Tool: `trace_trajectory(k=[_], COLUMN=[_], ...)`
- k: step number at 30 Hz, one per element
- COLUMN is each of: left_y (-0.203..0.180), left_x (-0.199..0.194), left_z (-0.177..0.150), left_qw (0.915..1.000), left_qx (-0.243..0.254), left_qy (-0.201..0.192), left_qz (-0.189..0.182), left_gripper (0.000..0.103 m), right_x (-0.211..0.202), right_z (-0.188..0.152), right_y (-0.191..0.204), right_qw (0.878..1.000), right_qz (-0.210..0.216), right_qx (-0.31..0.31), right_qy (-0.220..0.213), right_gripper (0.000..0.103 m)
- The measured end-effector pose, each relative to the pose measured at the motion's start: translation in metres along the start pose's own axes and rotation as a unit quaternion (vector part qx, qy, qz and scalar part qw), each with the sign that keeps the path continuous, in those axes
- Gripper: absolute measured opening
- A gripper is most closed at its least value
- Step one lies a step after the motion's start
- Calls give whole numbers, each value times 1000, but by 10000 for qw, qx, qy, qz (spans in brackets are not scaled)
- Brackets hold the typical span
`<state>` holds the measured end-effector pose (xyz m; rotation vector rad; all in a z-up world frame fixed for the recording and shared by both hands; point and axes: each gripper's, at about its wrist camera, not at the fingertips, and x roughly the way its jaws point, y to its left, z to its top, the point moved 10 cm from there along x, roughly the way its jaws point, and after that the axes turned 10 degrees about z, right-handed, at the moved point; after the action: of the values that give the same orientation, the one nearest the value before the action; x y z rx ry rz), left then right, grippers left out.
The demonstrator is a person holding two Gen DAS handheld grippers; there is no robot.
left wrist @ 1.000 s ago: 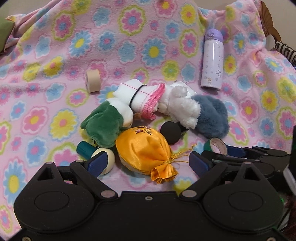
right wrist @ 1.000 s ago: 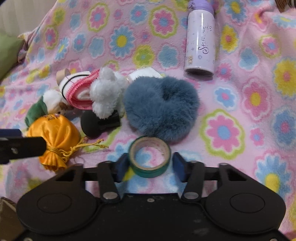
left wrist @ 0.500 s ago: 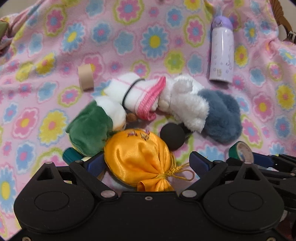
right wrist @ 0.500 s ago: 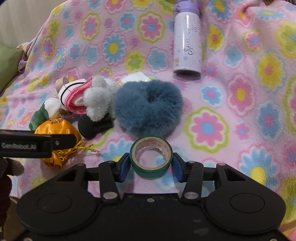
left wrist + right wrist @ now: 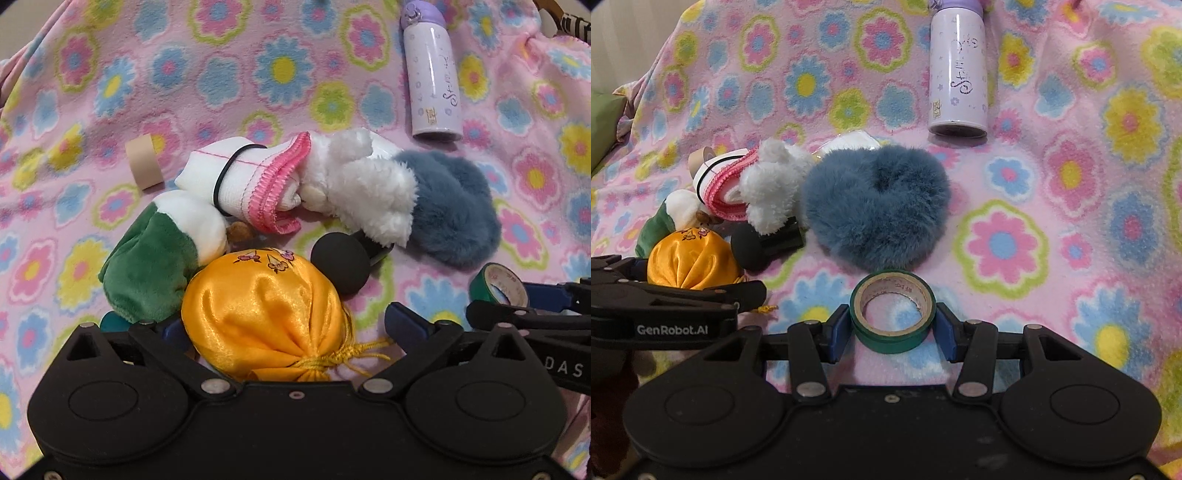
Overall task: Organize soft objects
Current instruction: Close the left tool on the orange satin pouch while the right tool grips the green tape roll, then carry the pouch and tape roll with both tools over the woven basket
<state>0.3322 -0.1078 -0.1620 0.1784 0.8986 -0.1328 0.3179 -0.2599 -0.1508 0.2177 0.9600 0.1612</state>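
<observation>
Counted: 1 orange satin pouch (image 5: 258, 314), 1 blue fur scrunchie (image 5: 875, 206), 2 plush toys, 1 rolled sock, 2 tape rolls, 1 bottle (image 5: 956, 74), all on a flowered pink blanket (image 5: 1071, 184). Left hand-held gripper (image 5: 284, 328), jaws just opening wide, straddles the pouch at near left w/o pinching. Right hand-held gripper (image 5: 892, 328) is clenched on the green tape roll (image 5: 892, 314), just near of the scrunchie.

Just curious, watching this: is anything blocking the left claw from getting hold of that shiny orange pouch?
Nothing visible does. The left claw has just been opening and its fingers straddle the orange pouch. The green plush crowds one side and the black foam ball lies just beyond.
</observation>
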Motion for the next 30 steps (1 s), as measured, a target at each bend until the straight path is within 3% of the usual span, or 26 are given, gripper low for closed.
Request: trace_trajectory(k=[6, 9, 10, 13, 18, 30], left_y=[2, 4, 5, 10, 17, 27], left_x=[0, -3, -4, -7, -16, -94], left_z=[3, 4, 4, 5, 10, 21], left_qw=[9997, 10000, 10000, 10000, 9994, 9970], left_qx=[-92, -26, 16, -32, -296, -426], left_qy=[52, -18, -54, -59, -11, -586], left_qz=[-213, -19, 67, 12, -153, -274], left_gripper=[98, 82, 71, 64, 63, 63], right_x=[0, -1, -2, -3, -10, -68], right_z=[0, 0, 0, -1, 0, 7], right_y=[-1, -1, -1, 0, 0, 26], right_qw=[10000, 9999, 9999, 9999, 9996, 9987], right_qz=[51, 62, 65, 60, 75, 140], right_qx=[68, 97, 108, 145, 272, 91], right_qy=[-19, -31, -34, -35, -52, -479], right_gripper=[49, 49, 49, 48, 47, 47])
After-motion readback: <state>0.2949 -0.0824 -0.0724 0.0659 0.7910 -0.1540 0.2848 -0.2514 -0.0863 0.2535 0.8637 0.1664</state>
